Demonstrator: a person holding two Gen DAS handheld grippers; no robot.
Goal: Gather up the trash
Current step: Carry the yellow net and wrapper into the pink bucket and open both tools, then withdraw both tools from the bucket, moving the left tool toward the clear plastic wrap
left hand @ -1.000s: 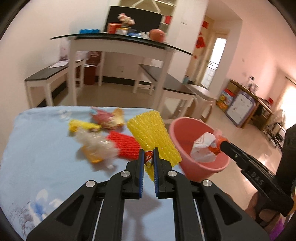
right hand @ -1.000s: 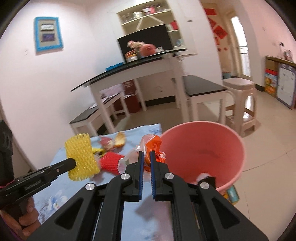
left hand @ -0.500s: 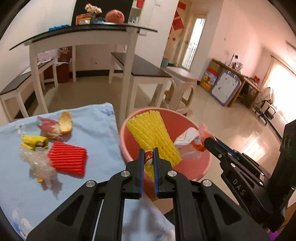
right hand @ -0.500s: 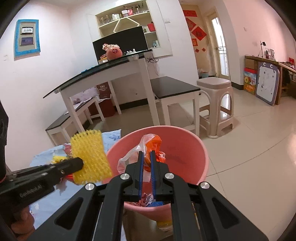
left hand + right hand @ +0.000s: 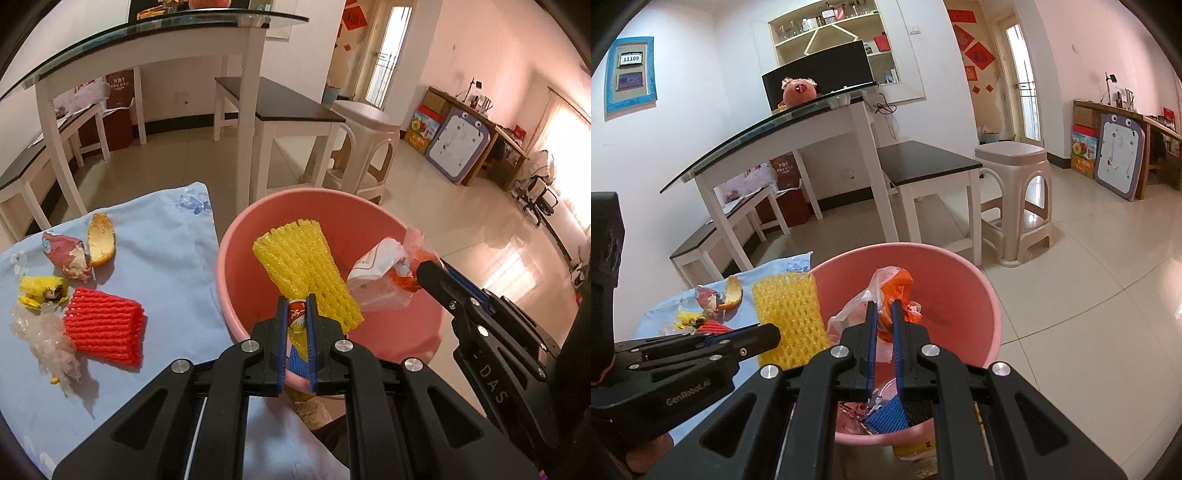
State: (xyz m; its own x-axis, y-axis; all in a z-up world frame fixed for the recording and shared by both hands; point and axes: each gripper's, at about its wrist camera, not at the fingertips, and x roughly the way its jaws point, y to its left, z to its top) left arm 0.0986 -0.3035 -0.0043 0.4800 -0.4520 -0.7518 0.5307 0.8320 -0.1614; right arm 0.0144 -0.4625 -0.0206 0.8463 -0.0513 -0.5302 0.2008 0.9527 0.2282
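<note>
Beyond both sets of fingertips now sits the pink bucket (image 5: 236,258), where a second ago it was table. Left gripper (image 5: 297,314) pinches the yellow foam net (image 5: 304,269); right gripper (image 5: 881,314) pinches the plastic bag (image 5: 886,291); both seem ready to drop.

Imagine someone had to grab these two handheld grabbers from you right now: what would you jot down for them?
Left gripper: shut on the yellow foam fruit net, held over the pink plastic bucket.
Right gripper: shut on the crumpled clear-and-orange plastic bag, also above the bucket.
Done: some scraps, including a blue net, already lie in the bucket.
Left: drop both pieces in, then fetch what remains on the light blue cloth: red foam fruit net, orange peel, pink wrapper, yellow wrapper, clear crinkled plastic.
</note>
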